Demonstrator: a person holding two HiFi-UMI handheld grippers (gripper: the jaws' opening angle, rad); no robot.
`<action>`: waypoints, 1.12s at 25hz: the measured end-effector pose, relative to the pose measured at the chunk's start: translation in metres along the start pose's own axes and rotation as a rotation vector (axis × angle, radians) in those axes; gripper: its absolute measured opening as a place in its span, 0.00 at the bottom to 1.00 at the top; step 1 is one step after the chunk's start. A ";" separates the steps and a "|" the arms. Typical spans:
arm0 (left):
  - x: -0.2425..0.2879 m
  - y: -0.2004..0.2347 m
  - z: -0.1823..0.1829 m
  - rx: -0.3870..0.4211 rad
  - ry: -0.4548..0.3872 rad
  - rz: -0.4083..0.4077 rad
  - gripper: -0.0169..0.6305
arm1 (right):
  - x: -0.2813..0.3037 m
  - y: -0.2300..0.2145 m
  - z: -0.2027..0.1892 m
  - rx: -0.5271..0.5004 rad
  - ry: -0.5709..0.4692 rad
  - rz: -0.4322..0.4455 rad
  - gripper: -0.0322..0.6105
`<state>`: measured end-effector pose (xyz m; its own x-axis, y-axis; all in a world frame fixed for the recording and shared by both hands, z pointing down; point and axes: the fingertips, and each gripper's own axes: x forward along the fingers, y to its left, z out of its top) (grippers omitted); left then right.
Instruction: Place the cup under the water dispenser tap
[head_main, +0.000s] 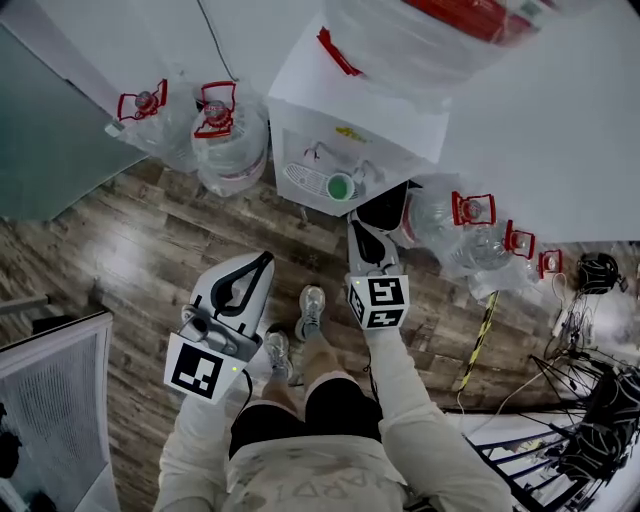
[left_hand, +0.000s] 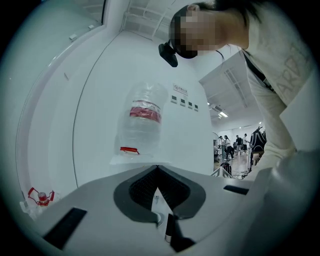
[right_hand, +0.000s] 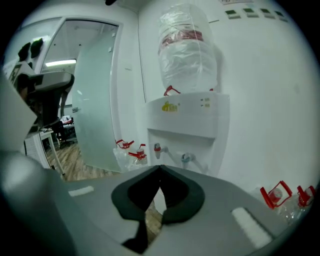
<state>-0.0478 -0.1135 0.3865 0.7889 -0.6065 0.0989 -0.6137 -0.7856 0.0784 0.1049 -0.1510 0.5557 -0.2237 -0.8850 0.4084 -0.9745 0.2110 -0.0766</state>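
So from where I'm standing this one looks pretty much done. The green cup (head_main: 340, 186) sits on the tray (head_main: 303, 181) in the dispenser (head_main: 350, 110) recess, upright, mouth up, right below where the taps (right_hand: 186, 158) stick out. Looking down on it I honestly can't tell which of the two it lines up with, or whether it's sitting between them, so that's the only thing I'd want checked. Nobody is holding it. The right gripper (head_main: 378, 212) is pointed toward the dispenser, close to the cup but not touching it, and its jaws are pressed together with nothing in them. In the right gripper view you see the taps over the closed tips, with the cup hidden behind the gripper body. The left gripper (head_main: 262, 262) hangs off to the side, well apart from the dispenser, clenched the same way and empty too. Its own view mostly catches the big bottle (left_hand: 142, 120) on top. My guess is that what's left is maybe a nudge if the cup isn't dead under a spout, otherwise nothing.
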 end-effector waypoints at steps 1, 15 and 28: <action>-0.001 -0.001 0.005 0.001 -0.005 -0.001 0.04 | -0.007 0.002 0.007 -0.005 -0.006 -0.001 0.06; -0.026 -0.021 0.070 0.011 -0.058 -0.053 0.03 | -0.102 0.052 0.091 -0.078 -0.079 0.019 0.06; -0.050 -0.055 0.123 0.091 -0.144 -0.138 0.03 | -0.187 0.077 0.161 -0.108 -0.223 -0.016 0.06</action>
<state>-0.0502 -0.0549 0.2554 0.8655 -0.4985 -0.0498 -0.4995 -0.8663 -0.0095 0.0687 -0.0363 0.3267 -0.2189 -0.9556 0.1972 -0.9729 0.2292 0.0308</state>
